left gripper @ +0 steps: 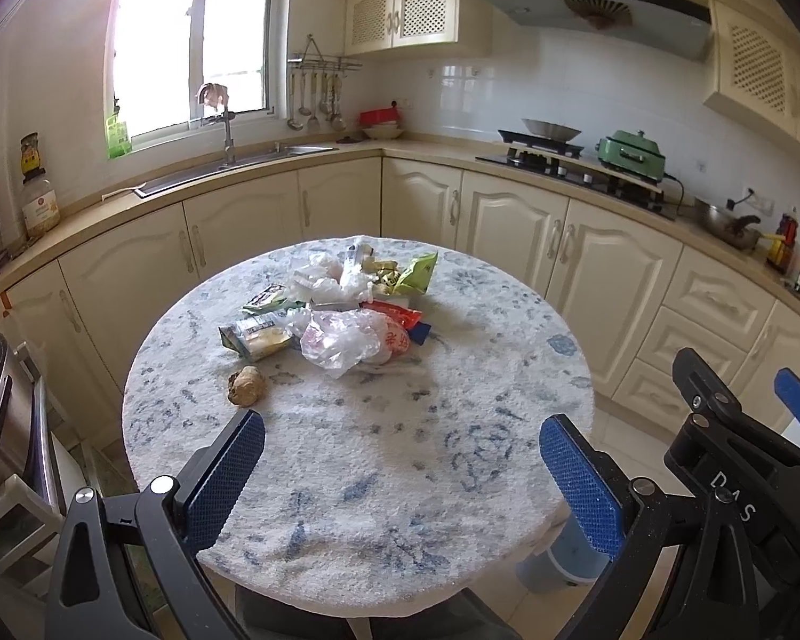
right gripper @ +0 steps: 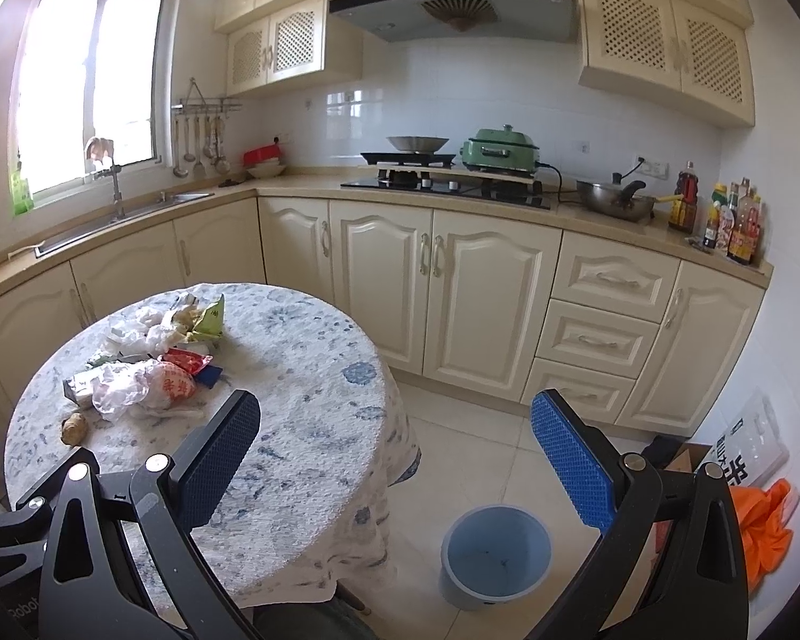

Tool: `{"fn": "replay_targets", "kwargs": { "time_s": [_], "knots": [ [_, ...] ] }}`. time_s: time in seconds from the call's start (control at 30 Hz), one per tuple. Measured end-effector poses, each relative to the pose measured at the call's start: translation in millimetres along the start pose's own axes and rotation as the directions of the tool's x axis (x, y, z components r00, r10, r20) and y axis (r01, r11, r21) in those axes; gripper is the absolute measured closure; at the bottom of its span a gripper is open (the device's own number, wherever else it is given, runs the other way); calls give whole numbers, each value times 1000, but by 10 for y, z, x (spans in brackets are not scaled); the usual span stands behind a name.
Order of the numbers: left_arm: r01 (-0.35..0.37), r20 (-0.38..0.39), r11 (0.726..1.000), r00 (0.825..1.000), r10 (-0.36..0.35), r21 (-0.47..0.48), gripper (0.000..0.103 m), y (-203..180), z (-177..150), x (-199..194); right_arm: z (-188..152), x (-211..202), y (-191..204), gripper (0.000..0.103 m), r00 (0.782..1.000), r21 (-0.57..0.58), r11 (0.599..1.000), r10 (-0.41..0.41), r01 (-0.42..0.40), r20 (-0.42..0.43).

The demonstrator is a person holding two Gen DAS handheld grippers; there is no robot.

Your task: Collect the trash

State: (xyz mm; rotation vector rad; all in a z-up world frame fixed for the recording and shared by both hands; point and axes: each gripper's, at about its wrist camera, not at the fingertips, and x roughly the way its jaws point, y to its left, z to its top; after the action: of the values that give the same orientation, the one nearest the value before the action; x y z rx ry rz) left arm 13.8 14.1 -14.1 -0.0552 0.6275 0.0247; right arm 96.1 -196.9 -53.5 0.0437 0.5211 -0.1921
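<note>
Round table point(left gripper: 378, 458), cloth-covered, taken as landmark.
Trash pile point(left gripper: 341, 309): heaped at the table's far middle; clear crumpled bags, green, red and blue wrappers, a flattened carton. A brown lump point(left gripper: 246, 385) lies apart on its near side.
Bin point(right gripper: 496, 554): blue-grey, empty, on the floor beside the table, apparently to receive the pile.
Left gripper point(left gripper: 400, 474): spread, empty, over the table's near edge.
Right gripper point(right gripper: 394, 458): spread, empty, above the bin, beside the table.

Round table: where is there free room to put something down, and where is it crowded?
On the round table, the near half between the crumpled brown lump and the near edge is bare, as is the right side past the red packet. The far-left middle is crowded by the trash pile.
</note>
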Motion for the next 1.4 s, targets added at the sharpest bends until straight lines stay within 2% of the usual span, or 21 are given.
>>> {"fn": "replay_targets", "kwargs": {
  "time_s": [0.2, 0.43, 0.6, 0.8, 1.07, 1.23, 1.3, 1.4],
  "knots": [
    [-29, -33, 999, 999, 29, -16, 2, 77, 43, 156, 13, 160, 152, 0, 999, -29, 999, 20, -20, -27],
    [-53, -112, 996, 993, 44, -77, 3, 349, 131, 464, 37, 422, 507, 0, 996, -100, 994, 46, -53, -75],
    [-74, -197, 985, 980, 42, -156, 3, 667, 197, 806, 31, 682, 870, 0, 989, -145, 986, 68, -87, -130],
    [-122, -261, 970, 963, 65, -212, 5, 1018, 282, 1142, 14, 997, 1293, 0, 971, -199, 966, 121, -162, -206],
    [-169, -306, 951, 948, 85, -258, 6, 1416, 381, 1548, 20, 1374, 1753, 0, 931, -229, 930, 215, -287, -296],
    [-191, -322, 944, 942, 99, -268, 6, 1648, 406, 1760, 57, 1525, 2065, 0, 902, -279, 887, 268, -368, -337],
    [-195, -329, 939, 939, 97, -282, 6, 1740, 395, 1820, 48, 1586, 2184, 0, 884, -291, 864, 299, -410, -359],
    [-203, -342, 932, 935, 94, -299, 6, 1856, 370, 1879, 16, 1718, 2344, 0, 844, -287, 831, 342, -477, -413]
  ]
}}
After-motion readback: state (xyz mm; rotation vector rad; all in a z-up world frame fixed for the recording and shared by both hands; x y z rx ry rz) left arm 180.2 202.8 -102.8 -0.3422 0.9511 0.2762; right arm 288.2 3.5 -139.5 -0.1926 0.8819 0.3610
